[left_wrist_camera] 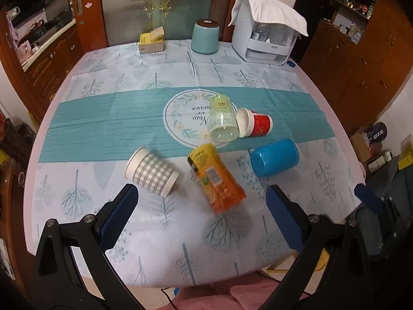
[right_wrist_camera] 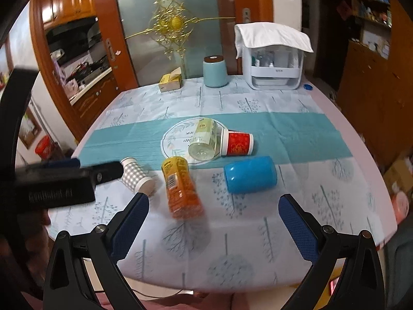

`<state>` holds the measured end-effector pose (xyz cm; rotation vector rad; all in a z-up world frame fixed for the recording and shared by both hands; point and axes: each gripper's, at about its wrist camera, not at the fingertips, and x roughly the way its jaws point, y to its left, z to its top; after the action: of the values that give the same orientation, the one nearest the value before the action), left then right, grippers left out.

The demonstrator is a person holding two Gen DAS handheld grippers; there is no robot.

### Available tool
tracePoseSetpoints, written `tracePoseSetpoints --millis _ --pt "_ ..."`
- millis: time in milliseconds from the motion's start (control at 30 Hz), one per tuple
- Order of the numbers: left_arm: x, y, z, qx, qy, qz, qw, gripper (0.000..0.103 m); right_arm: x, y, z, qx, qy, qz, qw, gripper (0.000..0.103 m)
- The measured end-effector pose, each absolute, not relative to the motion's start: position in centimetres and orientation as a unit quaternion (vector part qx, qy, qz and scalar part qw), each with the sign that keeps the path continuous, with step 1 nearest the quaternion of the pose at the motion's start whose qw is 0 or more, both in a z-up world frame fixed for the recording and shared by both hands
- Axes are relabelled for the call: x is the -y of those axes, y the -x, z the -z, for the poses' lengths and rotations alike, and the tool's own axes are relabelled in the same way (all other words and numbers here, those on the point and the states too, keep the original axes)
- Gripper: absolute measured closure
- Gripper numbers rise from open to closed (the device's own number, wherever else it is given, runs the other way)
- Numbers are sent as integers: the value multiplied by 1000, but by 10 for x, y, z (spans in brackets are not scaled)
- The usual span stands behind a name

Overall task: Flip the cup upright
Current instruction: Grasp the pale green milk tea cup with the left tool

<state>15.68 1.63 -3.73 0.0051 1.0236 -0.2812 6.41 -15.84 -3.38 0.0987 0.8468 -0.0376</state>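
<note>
Several cups lie on their sides on the table. A grey checked paper cup (left_wrist_camera: 152, 171) (right_wrist_camera: 136, 174) lies at the left, an orange cup (left_wrist_camera: 215, 179) (right_wrist_camera: 182, 187) in the middle, a blue cup (left_wrist_camera: 275, 160) (right_wrist_camera: 250, 174) at the right. A clear green cup (left_wrist_camera: 223, 120) (right_wrist_camera: 205, 139) and a red and white cup (left_wrist_camera: 255, 125) (right_wrist_camera: 237, 143) lie touching on the teal band. My left gripper (left_wrist_camera: 202, 201) is open above the near table, just short of the checked and orange cups. My right gripper (right_wrist_camera: 214, 210) is open, near the orange cup. Both are empty.
At the table's far edge stand a teal canister (left_wrist_camera: 205, 37), a tissue box (left_wrist_camera: 151, 42) and a white organiser under a cloth (left_wrist_camera: 267, 38). The left gripper's body (right_wrist_camera: 59, 183) shows at the left of the right wrist view. Wooden cabinets flank the table.
</note>
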Motion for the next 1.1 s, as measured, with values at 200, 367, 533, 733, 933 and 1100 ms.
tracePoseSetpoints --millis 200,367,533,733,933,1100 --pt "9 -231 60 -556 32 134 820 5 184 -128 46 -412 -12 -10 911 1" --pt "31 -291 98 -610 57 114 782 5 210 -188 64 -415 34 -32 909 1" --pt "49 -345 144 -649 67 72 754 5 235 -243 110 -443 67 -62 892 1" --pt "68 -398 195 -679 76 69 727 6 258 -287 162 -472 51 -103 874 1" --pt "84 -428 223 -705 75 80 701 6 271 -308 190 -501 23 -112 858 1" --pt "90 -438 239 -718 83 84 686 16 286 -325 208 -513 -11 -106 852 1"
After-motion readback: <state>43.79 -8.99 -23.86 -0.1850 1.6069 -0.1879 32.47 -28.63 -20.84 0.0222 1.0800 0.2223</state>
